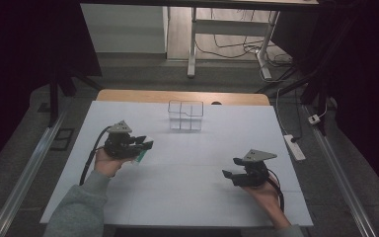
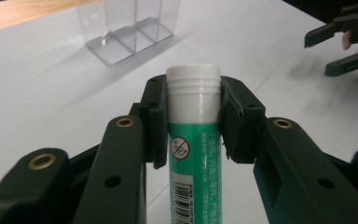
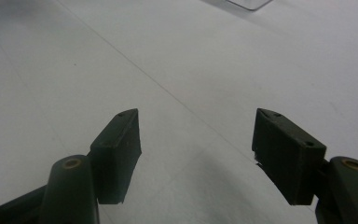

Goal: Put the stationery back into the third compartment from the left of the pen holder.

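My left gripper is shut on a green glue stick with a white cap, held just below the cap above the white table. In the high view that gripper is at the left of the table, the green glue stick hanging under its jaws. A clear plastic box with compartments stands at the back middle, and the clear box lies ahead of the left gripper. My right gripper is open over bare table with nothing between its jaws. It sits at the front right.
The white sheet covers the table, with a wooden edge at the back. The right gripper appears at the upper right of the left gripper view. A power strip lies off the right side.
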Demonstrator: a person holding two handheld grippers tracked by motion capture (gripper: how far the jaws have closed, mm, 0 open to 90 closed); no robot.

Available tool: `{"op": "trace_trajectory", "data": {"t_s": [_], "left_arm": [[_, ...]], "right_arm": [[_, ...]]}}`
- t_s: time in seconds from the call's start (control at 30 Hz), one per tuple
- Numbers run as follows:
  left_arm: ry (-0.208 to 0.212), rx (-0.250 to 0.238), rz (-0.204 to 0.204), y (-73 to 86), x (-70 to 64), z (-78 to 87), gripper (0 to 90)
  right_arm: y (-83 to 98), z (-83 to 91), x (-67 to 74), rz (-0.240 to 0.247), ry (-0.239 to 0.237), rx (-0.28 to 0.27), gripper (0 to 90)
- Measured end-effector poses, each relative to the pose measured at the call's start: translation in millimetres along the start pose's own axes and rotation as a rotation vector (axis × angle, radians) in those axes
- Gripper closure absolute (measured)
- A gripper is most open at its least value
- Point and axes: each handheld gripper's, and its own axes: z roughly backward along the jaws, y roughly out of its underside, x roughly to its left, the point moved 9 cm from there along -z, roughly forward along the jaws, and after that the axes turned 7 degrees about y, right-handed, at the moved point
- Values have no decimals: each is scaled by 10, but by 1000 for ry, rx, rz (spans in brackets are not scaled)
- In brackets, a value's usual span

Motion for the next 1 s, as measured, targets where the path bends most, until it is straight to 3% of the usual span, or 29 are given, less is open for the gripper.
{"op": "trace_trajectory", "data": {"t_s": [0.23, 0.6, 1.0], "left_arm": [[45, -14, -22, -87, -165, -189, 642], [58, -35, -42, -143, -279, -378, 642], [77, -25, -67, -145, -389, -607, 642]], "right_arm": [[-46, -24, 85, 8, -18, -11, 319], [-142, -98, 208, 2, -54, -34, 315], [-328, -198, 518, -5, -123, -74, 302]]}}
